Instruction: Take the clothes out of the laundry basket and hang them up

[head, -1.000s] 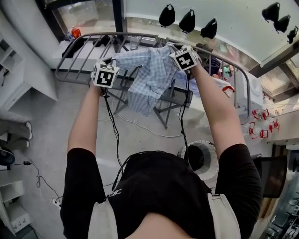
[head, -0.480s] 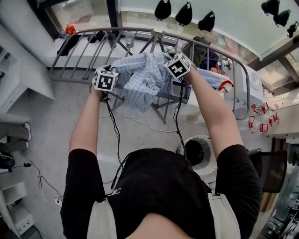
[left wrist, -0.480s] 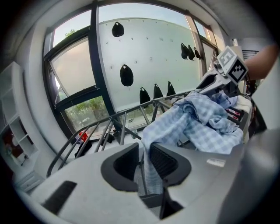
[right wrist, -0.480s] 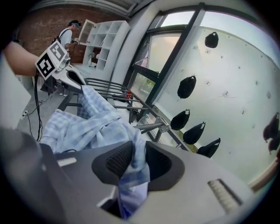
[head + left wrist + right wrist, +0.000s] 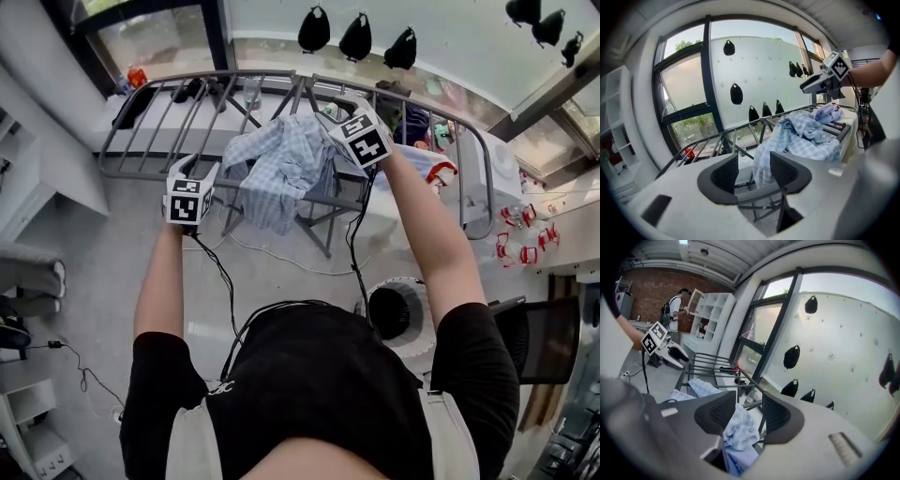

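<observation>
A light blue checked shirt [image 5: 281, 169] lies bunched over the bars of the grey metal drying rack [image 5: 150, 122]. My left gripper [image 5: 208, 173] hangs off the shirt's left edge, drawn back from it; its jaws have just been opening and stand open with nothing between them. In the left gripper view the shirt [image 5: 801, 136] lies beyond the open gripper [image 5: 753, 169]. My right gripper [image 5: 345, 120] is over the shirt's right end. Its jaws have also just been opening, and the cloth [image 5: 740, 425] shows below the gap of the gripper [image 5: 744, 412], not pressed.
A round white basket [image 5: 424, 302] stands on the floor below the rack's right side. More clothes [image 5: 422, 164] hang at the rack's right end. Black objects [image 5: 356, 37] hang on the window wall behind. Cables trail on the floor. A person [image 5: 675, 310] stands far off by white shelves.
Both grippers have opened and let go of the shirt, which now rests on the rack. The left gripper has moved down and to the left, away from it.
</observation>
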`<state>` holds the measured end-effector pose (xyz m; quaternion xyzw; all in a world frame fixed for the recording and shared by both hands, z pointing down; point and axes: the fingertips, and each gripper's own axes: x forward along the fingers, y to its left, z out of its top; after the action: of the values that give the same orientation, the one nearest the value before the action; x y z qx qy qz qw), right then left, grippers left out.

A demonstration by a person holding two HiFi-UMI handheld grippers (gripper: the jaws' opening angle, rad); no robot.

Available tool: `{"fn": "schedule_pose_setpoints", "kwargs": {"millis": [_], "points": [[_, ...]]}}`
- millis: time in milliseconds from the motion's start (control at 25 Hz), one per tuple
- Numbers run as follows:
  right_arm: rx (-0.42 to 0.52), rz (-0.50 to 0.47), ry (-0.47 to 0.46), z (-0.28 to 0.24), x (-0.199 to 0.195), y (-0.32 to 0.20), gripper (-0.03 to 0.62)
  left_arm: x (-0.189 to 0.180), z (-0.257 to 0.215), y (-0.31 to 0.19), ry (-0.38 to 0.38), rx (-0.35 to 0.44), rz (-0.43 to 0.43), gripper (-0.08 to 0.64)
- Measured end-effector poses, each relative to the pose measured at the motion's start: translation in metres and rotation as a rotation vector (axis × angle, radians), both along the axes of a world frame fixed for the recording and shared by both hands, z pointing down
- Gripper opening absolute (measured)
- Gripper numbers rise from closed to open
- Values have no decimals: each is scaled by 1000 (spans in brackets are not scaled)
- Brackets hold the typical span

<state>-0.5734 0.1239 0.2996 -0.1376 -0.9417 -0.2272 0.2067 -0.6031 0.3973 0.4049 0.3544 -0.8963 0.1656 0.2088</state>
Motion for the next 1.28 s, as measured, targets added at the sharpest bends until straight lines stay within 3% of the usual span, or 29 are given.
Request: {"fn": "schedule_pose_setpoints", "kwargs": {"millis": [200, 440, 560, 720, 1000, 1040, 1120, 1280], "points": [[-222, 44, -216, -54, 39, 13, 167, 34, -51, 12, -111, 170, -80, 189], [-448, 180, -444, -97, 126, 0, 129, 88, -138, -6, -263, 365, -132, 147], [-452, 253, -501, -101, 174, -11, 116, 121, -161, -31, -288, 398, -104, 144], [-424, 339, -523, -93, 237, -34, 112, 169, -167, -78, -262, 433, -40, 127], [-410, 535, -524, -77, 350, -110, 109, 259, -156, -193, -208, 441, 162, 120], [-396, 564, -525, -75, 364, -123, 98, 270, -154, -208, -208, 432, 185, 110], [-378, 614, -522, -71, 391, -144, 16, 290, -151, -236, -205, 414, 222, 3], [-366, 669, -531, -69, 436, -174, 11, 330, -147, -286, -188, 403, 301, 2]]}}
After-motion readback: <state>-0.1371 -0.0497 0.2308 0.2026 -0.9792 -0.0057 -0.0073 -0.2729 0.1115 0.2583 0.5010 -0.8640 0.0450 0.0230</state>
